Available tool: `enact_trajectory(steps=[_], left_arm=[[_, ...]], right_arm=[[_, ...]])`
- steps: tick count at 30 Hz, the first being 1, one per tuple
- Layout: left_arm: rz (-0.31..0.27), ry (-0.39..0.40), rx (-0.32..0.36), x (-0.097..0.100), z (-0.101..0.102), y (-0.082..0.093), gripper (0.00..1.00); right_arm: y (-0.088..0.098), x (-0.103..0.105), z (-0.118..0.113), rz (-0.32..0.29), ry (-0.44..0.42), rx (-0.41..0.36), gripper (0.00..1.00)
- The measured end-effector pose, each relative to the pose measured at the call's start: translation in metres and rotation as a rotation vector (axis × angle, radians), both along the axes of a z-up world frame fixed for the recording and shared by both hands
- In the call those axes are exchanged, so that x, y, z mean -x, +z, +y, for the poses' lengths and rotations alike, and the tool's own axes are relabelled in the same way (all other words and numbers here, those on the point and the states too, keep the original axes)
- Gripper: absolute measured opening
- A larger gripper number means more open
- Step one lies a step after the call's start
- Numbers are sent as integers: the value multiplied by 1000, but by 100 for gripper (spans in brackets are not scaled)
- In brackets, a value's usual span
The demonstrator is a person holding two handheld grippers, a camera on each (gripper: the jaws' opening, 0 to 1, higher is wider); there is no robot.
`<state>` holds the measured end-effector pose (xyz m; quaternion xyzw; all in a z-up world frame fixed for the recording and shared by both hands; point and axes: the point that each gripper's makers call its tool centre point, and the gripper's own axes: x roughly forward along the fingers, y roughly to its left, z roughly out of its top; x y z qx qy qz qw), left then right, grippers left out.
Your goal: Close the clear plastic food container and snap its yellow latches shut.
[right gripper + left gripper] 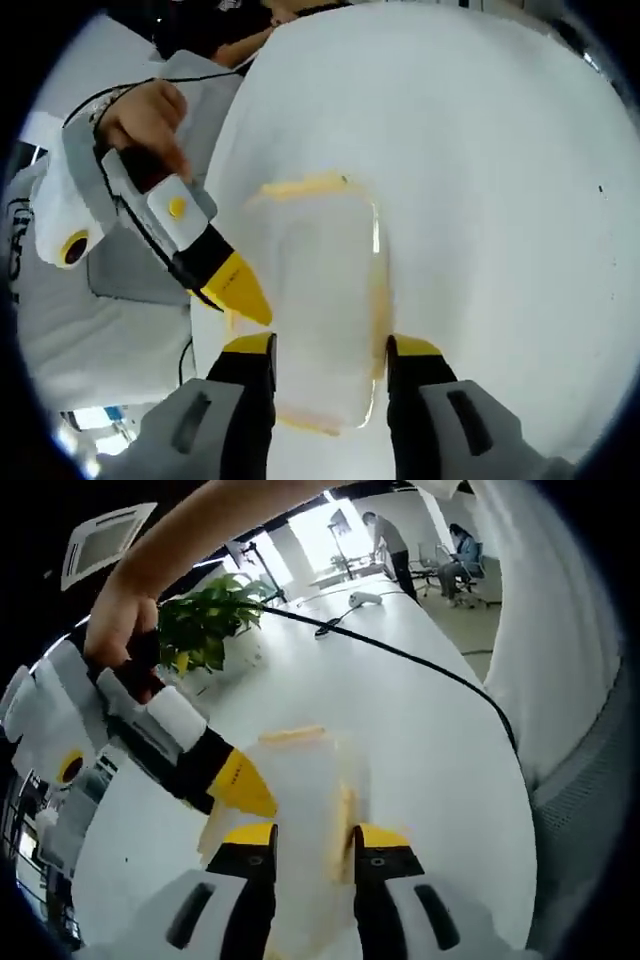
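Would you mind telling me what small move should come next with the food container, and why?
Probably press the yellow tip of the left tool inward on the near latch. The clear container lies lid-on on the white table, between the jaws of the right tool, and that tip already sits at its yellow-edged side.
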<state>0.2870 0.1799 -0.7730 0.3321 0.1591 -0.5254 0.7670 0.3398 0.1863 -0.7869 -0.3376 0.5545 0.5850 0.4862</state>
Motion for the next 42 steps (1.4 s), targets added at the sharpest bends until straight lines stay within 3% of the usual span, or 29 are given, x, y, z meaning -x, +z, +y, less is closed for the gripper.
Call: enact_trajectory(steps=[2,4,6,8,11,13,14,15,20,25,27,35,42], left_arm=[[43,75,23,-4,6,0,31],[86,84,31,1,9,2,38],[114,51,124,8,2,15,57],[108,50,107,9,10,19,71],[107,50,54,7,24,20,74],[178,65,40,8,32,17,86],[194,67,39,7,34,18,96],[190,58,39,3,36,21,99],[213,43,8,-9,46,25,99],[275,30,-40,-14,47,22,99],[264,2,-95,-18,48,17,98],[307,-39,-230,-26,50,-5,98],[319,-63,-292,-30,51,-15,94]], right_arm=[[0,0,-2,-18,-7,-23,40],[2,1,-2,-43,-12,-57,40],[4,1,1,-91,22,-103,40],[6,4,-2,-112,26,-115,42],[12,5,3,-143,-1,-198,57],[14,2,3,-186,-24,-236,74],[15,2,2,-194,-24,-248,77],[16,6,-4,-190,-22,-246,76],[19,11,-17,-239,-38,-291,73],[16,26,-26,-233,-67,-301,83],[14,27,-31,-266,-46,-279,78],[8,30,-39,-271,-75,-229,80],[-1,27,-48,-306,-46,-157,82]])
